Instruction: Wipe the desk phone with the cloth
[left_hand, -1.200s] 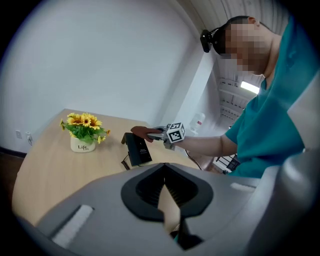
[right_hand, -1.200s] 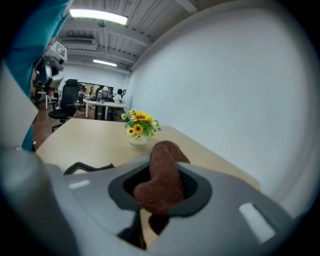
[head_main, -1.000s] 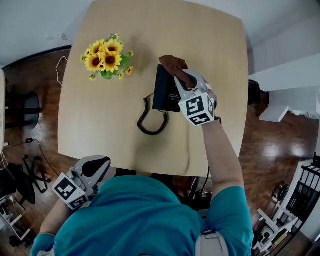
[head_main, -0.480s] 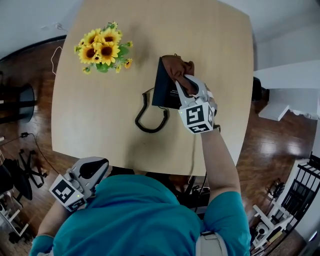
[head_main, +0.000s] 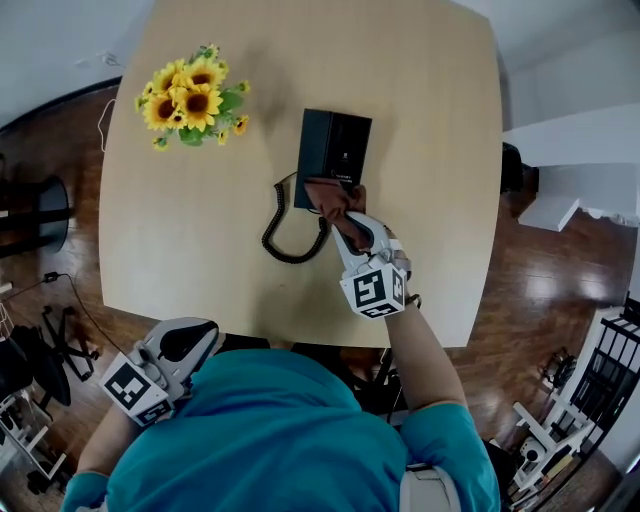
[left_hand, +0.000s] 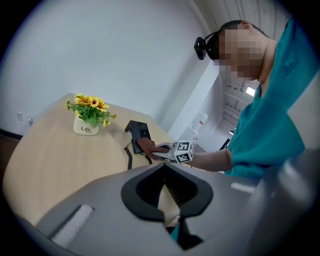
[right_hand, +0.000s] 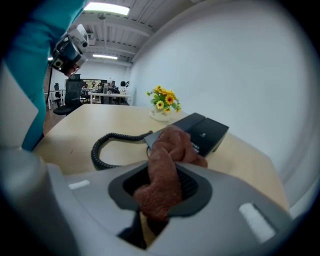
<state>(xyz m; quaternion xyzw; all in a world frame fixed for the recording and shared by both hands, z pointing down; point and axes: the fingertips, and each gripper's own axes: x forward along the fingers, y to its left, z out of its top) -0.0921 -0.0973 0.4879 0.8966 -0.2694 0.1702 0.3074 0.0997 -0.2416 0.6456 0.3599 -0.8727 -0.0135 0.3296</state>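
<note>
The black desk phone (head_main: 332, 155) lies on the wooden table (head_main: 200, 250), its coiled cord (head_main: 285, 235) looping off the near end. My right gripper (head_main: 338, 212) is shut on a brown cloth (head_main: 328, 194) that rests on the phone's near end. In the right gripper view the cloth (right_hand: 167, 170) bunches between the jaws, with the phone (right_hand: 200, 131) just beyond. My left gripper (head_main: 180, 340) hangs low off the table's near edge, jaws shut with nothing between them (left_hand: 167, 187). The left gripper view shows the phone (left_hand: 138, 131) far off.
A white pot of yellow sunflowers (head_main: 190, 105) stands at the table's far left, also in the left gripper view as flowers (left_hand: 89, 114). Dark wood floor (head_main: 555, 290) surrounds the table. A black chair base (head_main: 40, 340) stands at the left.
My right gripper has drawn the cloth from the phone's far end down to its near end, towards me. The left gripper has stayed put.
</note>
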